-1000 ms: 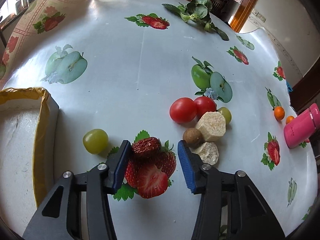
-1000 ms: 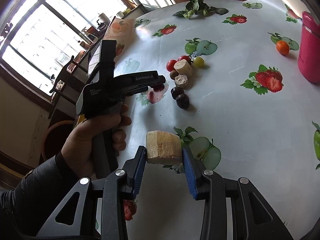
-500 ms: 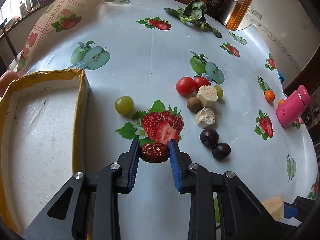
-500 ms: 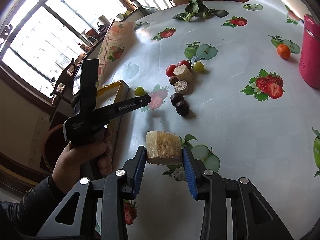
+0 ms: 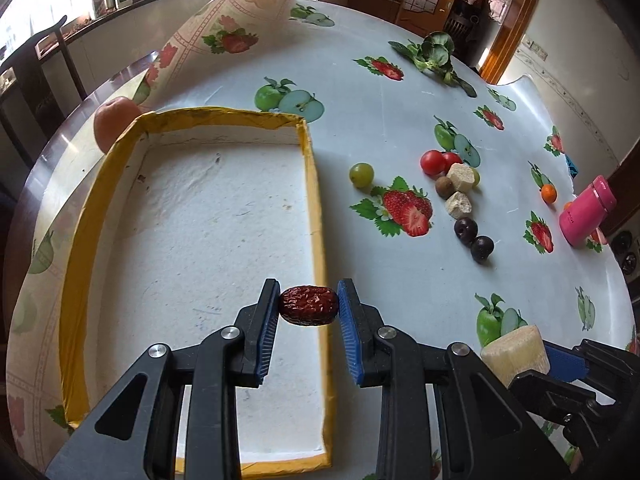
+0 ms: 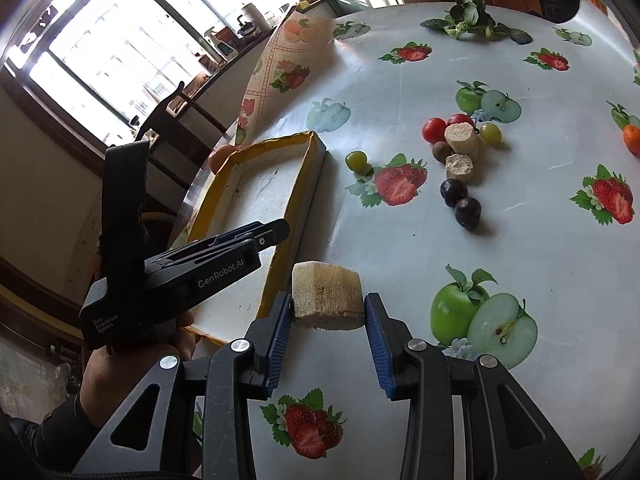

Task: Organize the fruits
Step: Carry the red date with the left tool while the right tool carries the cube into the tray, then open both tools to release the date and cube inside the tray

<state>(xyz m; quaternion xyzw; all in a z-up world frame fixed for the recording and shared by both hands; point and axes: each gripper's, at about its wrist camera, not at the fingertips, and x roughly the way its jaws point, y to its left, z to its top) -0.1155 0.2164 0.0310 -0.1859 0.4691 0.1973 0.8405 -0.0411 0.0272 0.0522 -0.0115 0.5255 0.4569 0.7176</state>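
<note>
The left gripper [image 5: 308,306] is clamped on a wrinkled red date [image 5: 308,305], held above the yellow-taped right rim of the shallow white foam tray [image 5: 318,216], whose floor lies bare. The right gripper [image 6: 328,312] pinches a pale cut chunk, probably sugarcane [image 6: 326,295], just beside the tray's near corner. A green grape [image 5: 361,175] sits near the rim; tomatoes [image 5: 434,161] and dark plums [image 5: 466,228] cluster well apart across open tablecloth [image 5: 400,264].
</note>
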